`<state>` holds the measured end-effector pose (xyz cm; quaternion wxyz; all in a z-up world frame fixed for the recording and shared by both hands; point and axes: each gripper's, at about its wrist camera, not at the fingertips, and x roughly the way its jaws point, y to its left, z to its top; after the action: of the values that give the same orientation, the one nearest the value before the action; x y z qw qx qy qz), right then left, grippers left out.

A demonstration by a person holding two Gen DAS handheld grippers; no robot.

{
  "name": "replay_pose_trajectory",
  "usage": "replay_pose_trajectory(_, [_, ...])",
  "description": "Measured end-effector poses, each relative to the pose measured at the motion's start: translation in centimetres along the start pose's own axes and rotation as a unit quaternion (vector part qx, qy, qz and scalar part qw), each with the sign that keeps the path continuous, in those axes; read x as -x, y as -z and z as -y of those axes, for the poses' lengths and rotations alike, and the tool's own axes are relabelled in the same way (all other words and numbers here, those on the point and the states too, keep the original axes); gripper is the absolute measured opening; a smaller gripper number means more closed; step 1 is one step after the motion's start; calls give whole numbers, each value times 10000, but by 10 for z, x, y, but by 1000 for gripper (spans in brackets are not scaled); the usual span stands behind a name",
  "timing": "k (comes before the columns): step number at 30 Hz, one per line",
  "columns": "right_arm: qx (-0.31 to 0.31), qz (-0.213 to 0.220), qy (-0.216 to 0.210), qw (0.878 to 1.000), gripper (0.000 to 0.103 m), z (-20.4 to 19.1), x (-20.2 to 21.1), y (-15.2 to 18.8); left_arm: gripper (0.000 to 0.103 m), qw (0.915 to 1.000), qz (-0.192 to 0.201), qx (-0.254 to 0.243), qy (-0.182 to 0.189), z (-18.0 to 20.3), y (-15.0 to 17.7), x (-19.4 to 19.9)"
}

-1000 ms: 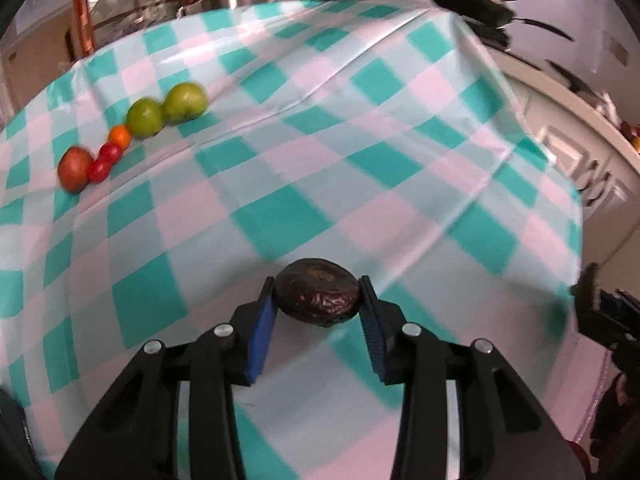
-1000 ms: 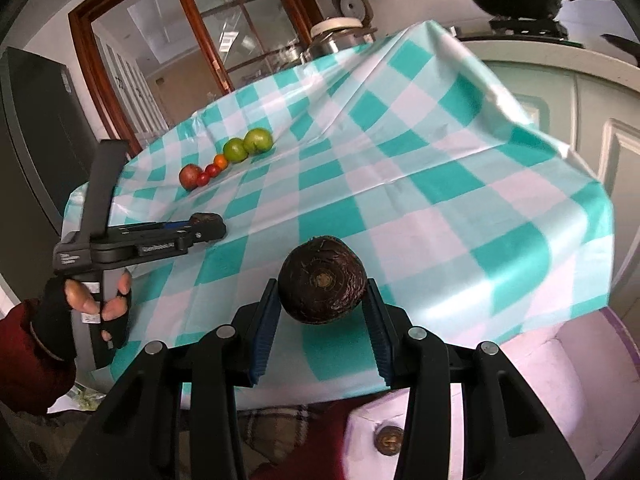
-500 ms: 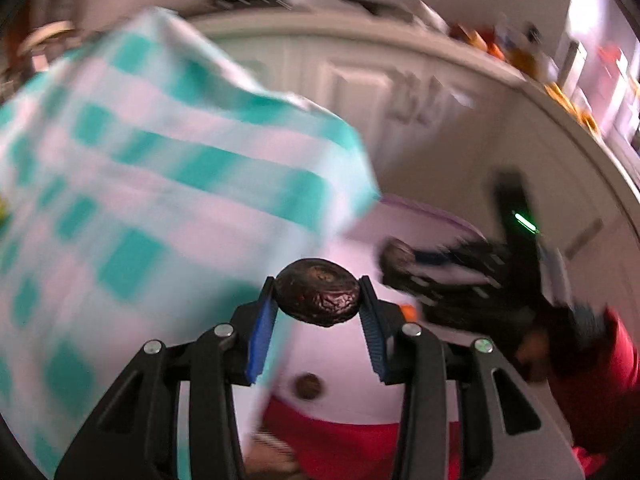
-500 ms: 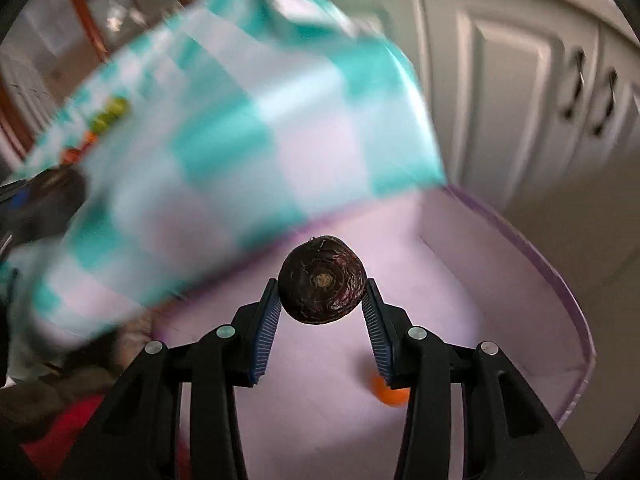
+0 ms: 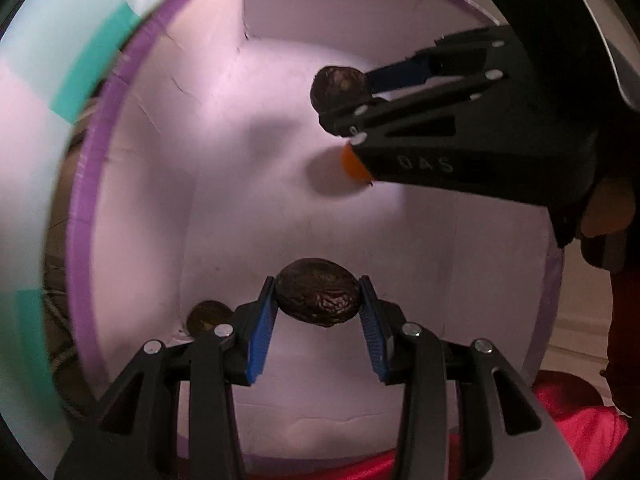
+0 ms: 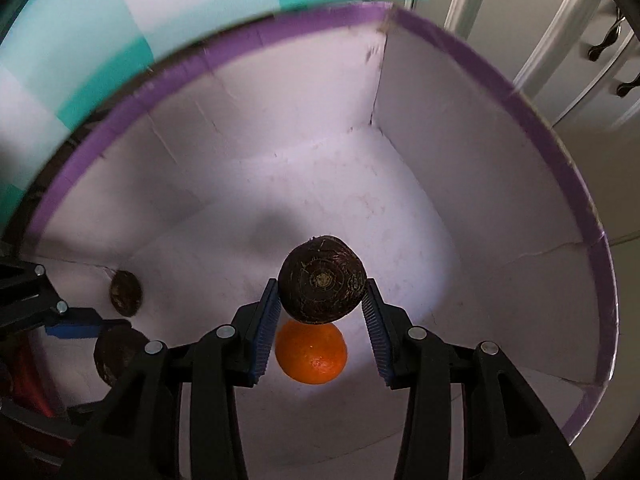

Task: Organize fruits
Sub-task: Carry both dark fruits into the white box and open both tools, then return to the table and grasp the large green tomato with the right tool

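Observation:
My left gripper (image 5: 318, 302) is shut on a dark wrinkled avocado (image 5: 318, 298) and holds it over the inside of a white box with a purple rim (image 5: 86, 216). My right gripper (image 6: 322, 300) is shut on a second dark round avocado (image 6: 322, 280) and hangs in the same box (image 6: 460, 52). That right gripper also shows in the left wrist view (image 5: 340, 92), at upper right. An orange (image 6: 311, 358) lies on the box floor right under the right gripper. Another dark fruit (image 6: 126, 293) lies in the box's left corner.
The teal and white checked tablecloth (image 6: 140, 20) hangs over the table edge just beside the box. White cabinet doors (image 6: 580, 40) stand behind the box. Red fabric (image 5: 568, 420) shows at the box's near side.
Both grippers swung off the table and down, and now hang inside the box, each still holding its avocado.

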<state>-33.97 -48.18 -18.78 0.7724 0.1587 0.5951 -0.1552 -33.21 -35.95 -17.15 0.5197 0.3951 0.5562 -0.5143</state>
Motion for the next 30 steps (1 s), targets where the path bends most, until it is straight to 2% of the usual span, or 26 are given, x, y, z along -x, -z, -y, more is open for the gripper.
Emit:
replay_pose_trajectory(6, [-25, -112, 34, 9999, 43, -1, -4, -7, 41, 9996, -269, -71, -30, 3, 3, -11])
replay_pose_trajectory(7, [-63, -102, 40, 9999, 46, 0, -4, -7, 41, 9995, -296, -66, -42, 3, 4, -12])
replay_pose_trajectory(8, [-103, -78, 31, 9999, 54, 1, -3, -6, 42, 9995, -294, -68, -59, 3, 5, -11])
replay_pose_trajectory(10, [-271, 84, -8, 9996, 64, 6, 5, -5, 59, 9998, -192, -70, -4, 5, -4, -9])
replay_pose_trajectory(12, [-441, 298, -84, 9985, 65, 12, 18, -3, 72, 9998, 162, -104, -29, 6, -2, 6])
replay_pose_trajectory(14, [-667, 564, -89, 9961, 66, 20, 36, 1, 73, 9978, 601, -166, -210, 10, 2, 28])
replay_pose_trajectory(16, [-881, 926, -142, 9917, 71, 26, 57, 6, 73, 9924, 1154, -324, -277, 17, 9, 58])
replay_pose_trajectory(17, [-958, 1164, -215, 9883, 72, 28, 71, 8, 74, 9853, 1612, -483, -278, 24, 13, 83])
replay_pose_trajectory(19, [-1023, 1613, -316, 9811, 75, 25, 98, 13, 89, 9689, 2355, -665, -365, 33, 25, 121])
replay_pose_trajectory(21, [-979, 2093, -429, 9720, 80, 15, 126, 11, 99, 9402, 3280, -685, -615, 34, 49, 168])
replay_pose_trajectory(22, [-922, 2350, -513, 9663, 84, 7, 140, 9, 101, 9307, 3527, -620, -748, 34, 53, 182])
replay_pose_trajectory(23, [-864, 2569, -588, 9608, 88, 1, 154, 5, 101, 9159, 3866, -452, -984, 27, 65, 202])
replay_pose_trajectory(24, [-769, 2833, -686, 9535, 88, -13, 170, 1, 101, 9035, 4106, -253, -1204, 17, 75, 217])
replay_pose_trajectory(25, [-660, 3031, -800, 9473, 88, -26, 186, -1, 101, 8957, 4235, -92, -1350, 3, 85, 225])
replay_pose_trajectory(26, [-547, 3184, -932, 9418, 89, -38, 197, -6, 101, 8842, 4388, 234, -1582, -17, 100, 240])
replay_pose_trajectory(28, [-290, 3444, -1229, 9303, 89, -70, 218, -14, 101, 8693, 4526, 820, -1811, -50, 124, 260])
replay_pose_trajectory(30, [-34, 3573, -1501, 9218, 89, -107, 228, -21, 101, 8515, 4544, 1633, -2045, -98, 153, 273])
